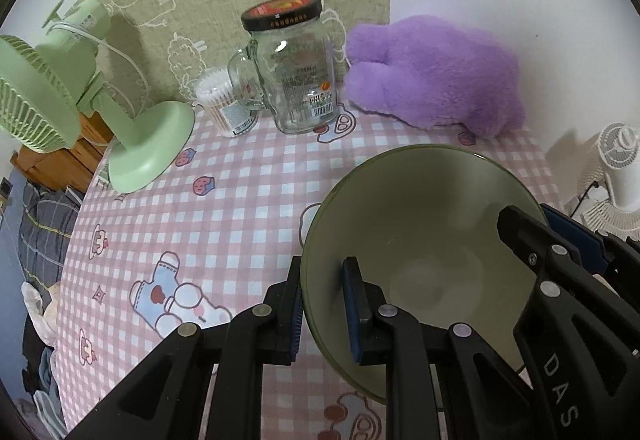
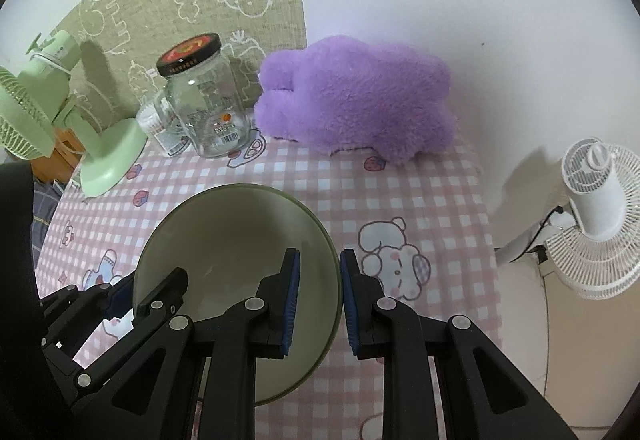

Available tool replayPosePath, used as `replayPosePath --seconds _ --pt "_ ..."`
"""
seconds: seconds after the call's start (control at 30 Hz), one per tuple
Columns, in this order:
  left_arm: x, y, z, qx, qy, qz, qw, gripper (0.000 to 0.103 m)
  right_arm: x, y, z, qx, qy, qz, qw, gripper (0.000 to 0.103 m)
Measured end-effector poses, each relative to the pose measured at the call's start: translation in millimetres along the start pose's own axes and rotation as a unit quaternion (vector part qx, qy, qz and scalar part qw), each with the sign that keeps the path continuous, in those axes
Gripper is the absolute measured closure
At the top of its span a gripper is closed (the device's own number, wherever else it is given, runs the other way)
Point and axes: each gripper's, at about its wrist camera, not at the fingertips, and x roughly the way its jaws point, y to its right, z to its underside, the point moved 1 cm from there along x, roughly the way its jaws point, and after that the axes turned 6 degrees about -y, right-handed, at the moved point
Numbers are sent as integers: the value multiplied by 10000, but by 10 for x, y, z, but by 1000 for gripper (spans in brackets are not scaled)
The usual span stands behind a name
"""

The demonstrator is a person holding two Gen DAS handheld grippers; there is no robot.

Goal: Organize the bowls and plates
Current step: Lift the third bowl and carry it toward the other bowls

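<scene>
An empty olive-green bowl hangs tilted over the pink checked tablecloth, held by both grippers. My left gripper is shut on the bowl's left rim, one blue pad inside and one outside. In the right wrist view, my right gripper is shut on the opposite rim in the same way. Each gripper also shows in the other's view: the right gripper on the far rim, the left gripper at the bowl's left edge.
At the back stand a glass jar with a black lid, a tub of cotton swabs, a purple plush toy and a green desk fan. A white fan stands off the table's right edge.
</scene>
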Motion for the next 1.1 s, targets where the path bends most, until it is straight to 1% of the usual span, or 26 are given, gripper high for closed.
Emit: replayPosePath --seconds 0.37,0.57,0.73,0.87,1.0,1.1 --pt "-614 -125 106 84 376 82 9992 87 -647 -114 93 40 383 126 9992 79" --pt "-975 -269 224 167 620 209 9977 87 -1043 -264 231 98 597 205 9980 79" --pt "-1170 -432 388 244 701 324 9967 87 -1332 -437 412 170 696 318 9969 79" --pt "-1306 -604 565 256 747 421 9960 87 -1493 -576 566 181 713 382 9966 79" --pt "-1412 -760 750 371 783 465 9952 87 -1632 -744 764 233 711 442 9962 79" --pt "-1513 -870 898 425 879 503 9940 87 -1725 -849 908 272 708 449 9961 79"
